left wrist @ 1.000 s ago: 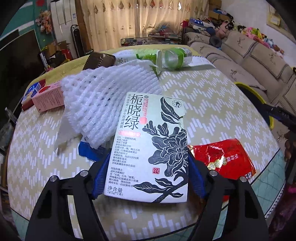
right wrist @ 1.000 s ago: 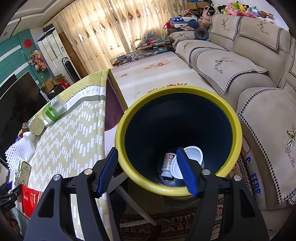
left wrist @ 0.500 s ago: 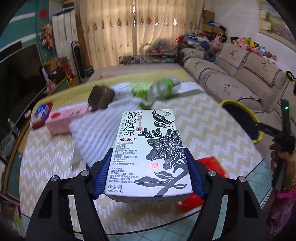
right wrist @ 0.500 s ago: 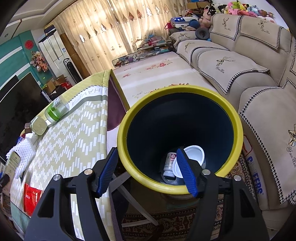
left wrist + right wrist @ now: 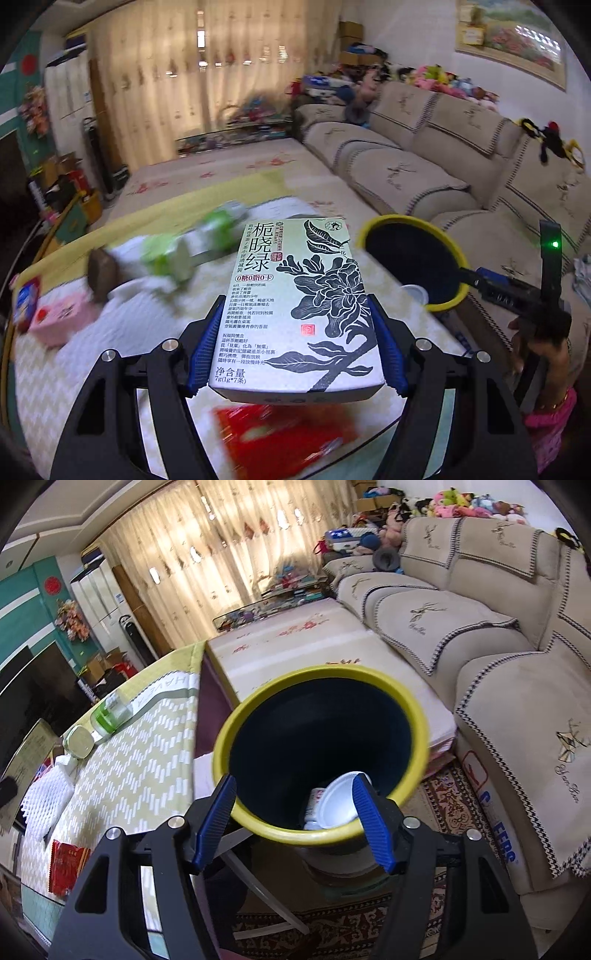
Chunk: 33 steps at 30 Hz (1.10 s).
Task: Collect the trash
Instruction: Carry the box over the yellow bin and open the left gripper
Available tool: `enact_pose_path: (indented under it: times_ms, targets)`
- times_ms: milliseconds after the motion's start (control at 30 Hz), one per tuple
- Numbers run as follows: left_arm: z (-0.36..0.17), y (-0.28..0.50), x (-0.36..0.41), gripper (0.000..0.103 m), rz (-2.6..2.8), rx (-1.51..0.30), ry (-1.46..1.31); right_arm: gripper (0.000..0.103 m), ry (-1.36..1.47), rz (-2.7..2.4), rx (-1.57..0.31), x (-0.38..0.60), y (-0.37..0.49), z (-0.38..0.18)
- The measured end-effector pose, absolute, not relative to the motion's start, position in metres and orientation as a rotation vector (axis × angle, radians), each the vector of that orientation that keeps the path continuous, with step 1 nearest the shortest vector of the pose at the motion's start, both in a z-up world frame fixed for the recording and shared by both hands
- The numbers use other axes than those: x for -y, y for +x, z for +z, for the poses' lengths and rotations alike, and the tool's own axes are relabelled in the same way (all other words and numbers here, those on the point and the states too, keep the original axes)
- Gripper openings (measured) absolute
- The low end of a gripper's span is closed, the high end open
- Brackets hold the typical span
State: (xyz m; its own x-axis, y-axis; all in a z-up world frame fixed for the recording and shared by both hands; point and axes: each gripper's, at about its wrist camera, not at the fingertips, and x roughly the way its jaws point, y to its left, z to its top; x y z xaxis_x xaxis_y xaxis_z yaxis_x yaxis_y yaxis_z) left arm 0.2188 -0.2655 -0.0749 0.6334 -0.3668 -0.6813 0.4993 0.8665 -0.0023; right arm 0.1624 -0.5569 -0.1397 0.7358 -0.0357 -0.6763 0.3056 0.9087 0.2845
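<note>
My left gripper (image 5: 295,347) is shut on a white tea box with black flower print (image 5: 295,306), held in the air above the table. The yellow-rimmed dark bin (image 5: 410,258) stands ahead to the right, beside the table edge. In the right wrist view my right gripper (image 5: 295,819) holds the bin (image 5: 321,753) by its near rim, which sits between the blue pads. A white cup (image 5: 340,805) and a small bottle (image 5: 314,808) lie at the bin's bottom.
On the table lie a red packet (image 5: 284,432), white foam net (image 5: 44,794), green-labelled bottle (image 5: 110,712), a jar (image 5: 77,742), a pink box (image 5: 59,321) and a brown item (image 5: 101,273). A beige sofa (image 5: 480,627) runs along the right.
My left gripper has lifted the tea box off the table and swung it right toward the bin. The right gripper has tilted the bin a little toward the table.
</note>
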Motion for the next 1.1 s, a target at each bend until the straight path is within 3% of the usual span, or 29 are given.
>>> enact_pose_path:
  times_ms: [500, 733, 800, 1100]
  targets:
    - [-0.112, 0.274, 0.455, 0.072, -0.708, -0.848, 0.313, 0.062, 0.449, -0.337, -0.706, 0.602, 0.119, -0.146]
    - [-0.127, 0.293, 0.501, 0.074, -0.688, -0.862, 0.314, 0.063, 0.463, -0.368, -0.711, 0.611, 0.108, -0.148]
    - [-0.128, 0.298, 0.505, 0.082, -0.665, -0.858, 0.309, 0.063, 0.467, -0.371, -0.712, 0.611, 0.105, -0.148]
    - [-0.079, 0.259, 0.417, 0.091, -0.638, -0.773, 0.197, 0.063, 0.466, -0.319, -0.721, 0.593, 0.107, -0.149]
